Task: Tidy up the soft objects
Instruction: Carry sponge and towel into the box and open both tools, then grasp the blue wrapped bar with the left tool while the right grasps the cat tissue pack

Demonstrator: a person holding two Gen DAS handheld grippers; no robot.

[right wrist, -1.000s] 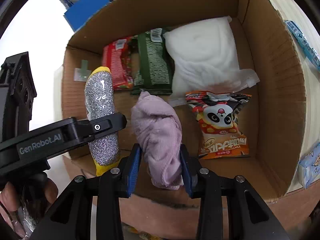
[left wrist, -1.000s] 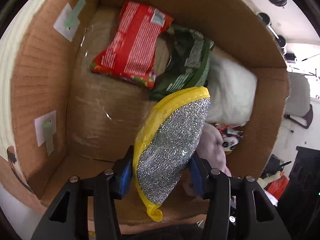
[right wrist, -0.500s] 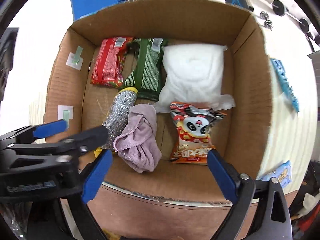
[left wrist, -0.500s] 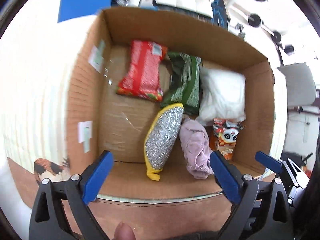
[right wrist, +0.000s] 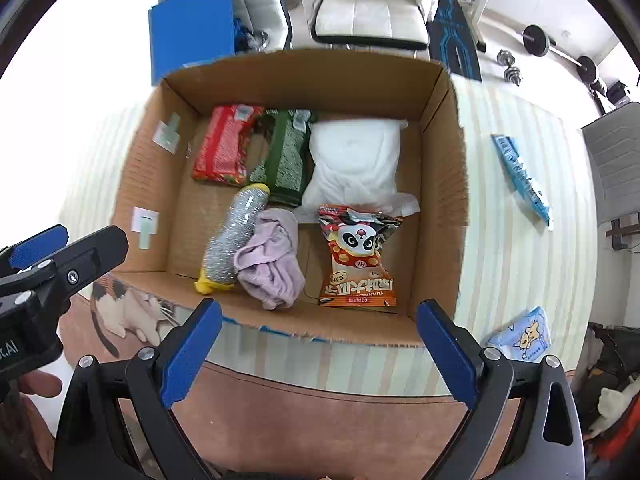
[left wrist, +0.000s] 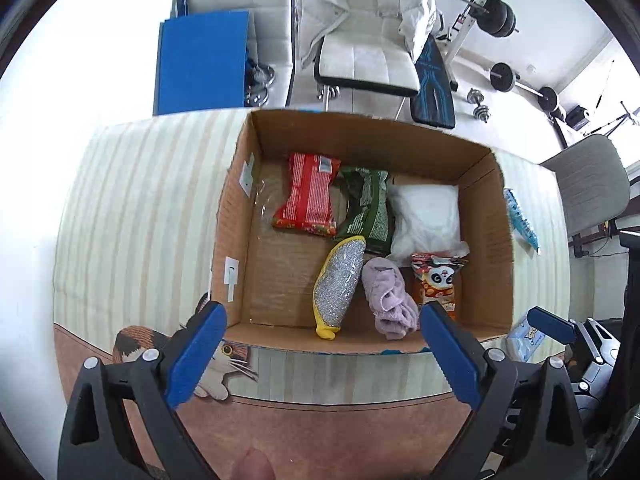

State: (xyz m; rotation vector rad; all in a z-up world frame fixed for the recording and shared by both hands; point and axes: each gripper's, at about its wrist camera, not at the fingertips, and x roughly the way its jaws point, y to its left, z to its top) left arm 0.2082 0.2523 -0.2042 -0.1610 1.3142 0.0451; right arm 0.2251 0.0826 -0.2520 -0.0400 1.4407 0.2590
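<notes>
Scrubber [left wrist: 339, 285] and lilac cloth [left wrist: 390, 300] lay side by side in our cardboard box [left wrist: 486, 248]; our left gripper [left wrist: 320, 350] and right gripper [right wrist: 318, 350] hung above, fingers spread wide, holding nothing.

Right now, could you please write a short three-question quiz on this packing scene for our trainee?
1. True or false: the left tongs grip the silver scouring pad.
2. Which item lies between that pad and the panda snack bag: A the purple cloth, B the red packet, or C the white bag?
3. How many items lie inside the cardboard box?

Key: 1 false, both tongs hang open and empty above the box; 2 A; 3 six.
</notes>
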